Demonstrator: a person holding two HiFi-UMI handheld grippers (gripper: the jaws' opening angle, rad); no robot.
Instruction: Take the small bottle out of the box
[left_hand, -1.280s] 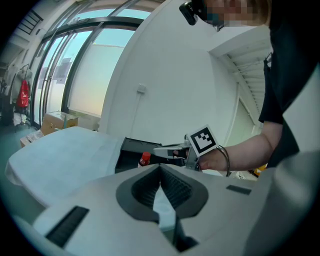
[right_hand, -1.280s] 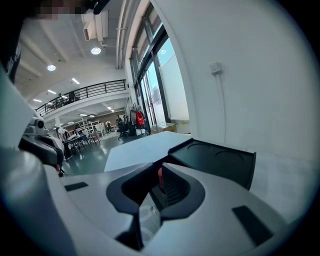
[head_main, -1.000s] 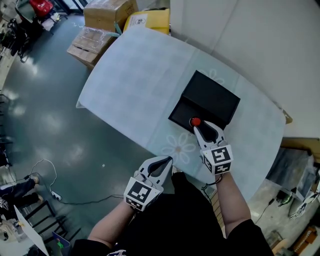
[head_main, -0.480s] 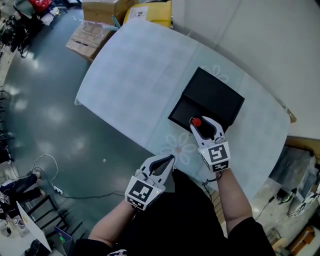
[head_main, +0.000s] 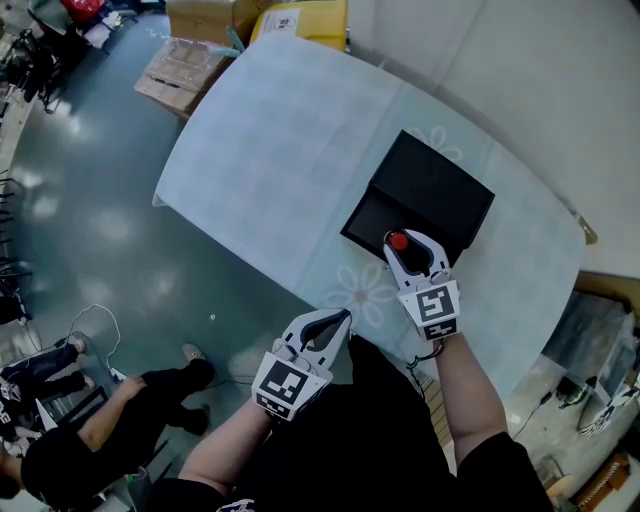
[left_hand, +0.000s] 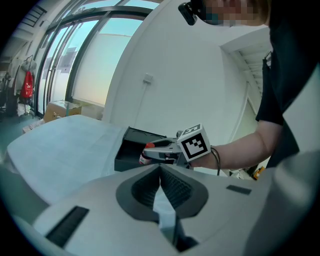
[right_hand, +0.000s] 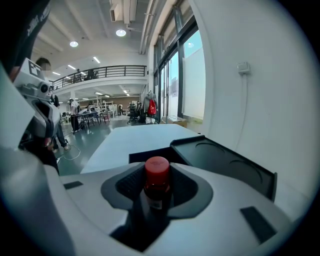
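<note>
- Head view: the box (head_main: 432, 192) lies open on the table (head_main: 280, 140). The right gripper (head_main: 405, 246) is at the box's near edge with the bottle (head_main: 398, 241) between its jaws, red cap up. The left gripper (head_main: 338, 322) is well apart, off the table's near edge, and takes no part in the work.
- Left gripper view: its own jaws are pressed together with nothing between them. Ahead, the bottle (left_hand: 144, 156) shows in front of the box's (left_hand: 127, 150) side wall, not hidden behind it.
- Right gripper view: the jaws have just been closing. They stand wide, one pad at each side of the bottle (right_hand: 157, 182), with no gap to be seen, so I judge the bottle gripped. The box tray and lid (right_hand: 225, 170) lie beyond the bottle.
- Progress: the pickup looks done. Whether the bottle is fully clear of the box is not certain. Carrying it clear and setting it down remain.
</note>
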